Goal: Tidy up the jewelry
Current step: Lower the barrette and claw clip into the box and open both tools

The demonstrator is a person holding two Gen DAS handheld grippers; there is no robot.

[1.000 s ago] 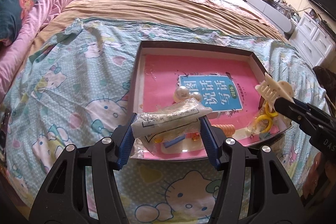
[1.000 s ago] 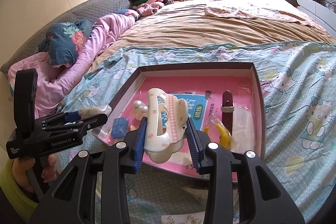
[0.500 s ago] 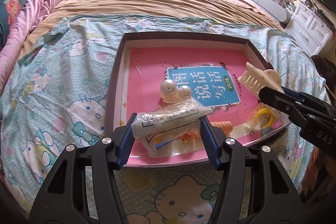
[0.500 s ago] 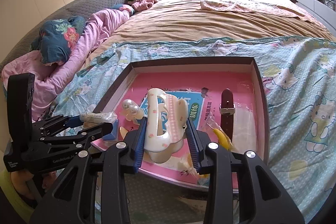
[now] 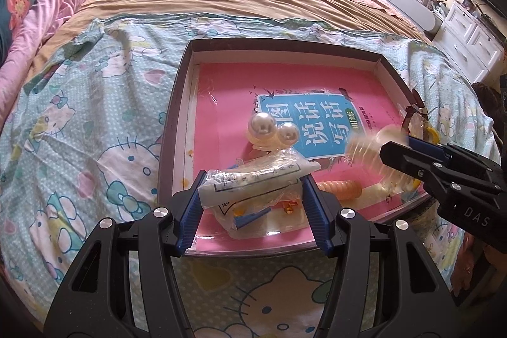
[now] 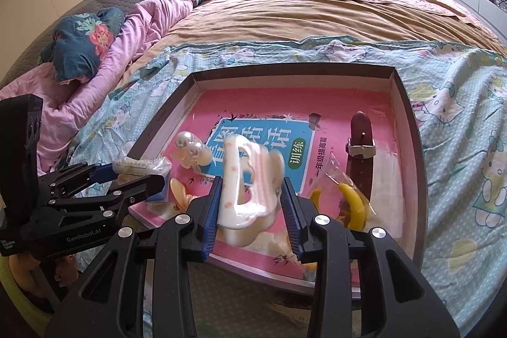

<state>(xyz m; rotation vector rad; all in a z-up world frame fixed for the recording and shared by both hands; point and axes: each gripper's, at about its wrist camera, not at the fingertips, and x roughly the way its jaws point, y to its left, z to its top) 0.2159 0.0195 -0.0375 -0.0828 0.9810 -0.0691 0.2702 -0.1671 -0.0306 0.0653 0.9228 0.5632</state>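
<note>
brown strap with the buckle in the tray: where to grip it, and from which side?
Judging from the right wrist view, grip the brown strap across its narrow width on the bare far stretch above the metal buckle, coming straight down from above. It lies flat on the pink book, lengthwise toward the tray's far wall, so both long edges are exposed there. Its near end sits under the bagged yellow clip.

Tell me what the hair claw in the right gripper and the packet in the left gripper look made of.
The hair claw looks like glossy hard plastic: cream, with small pink prints and moulded teeth, though motion blur softens detail. The packet looks like thin clear plastic film: it crinkles, glints and shows printed lettering. The right gripper and left gripper each clamp theirs.
</note>
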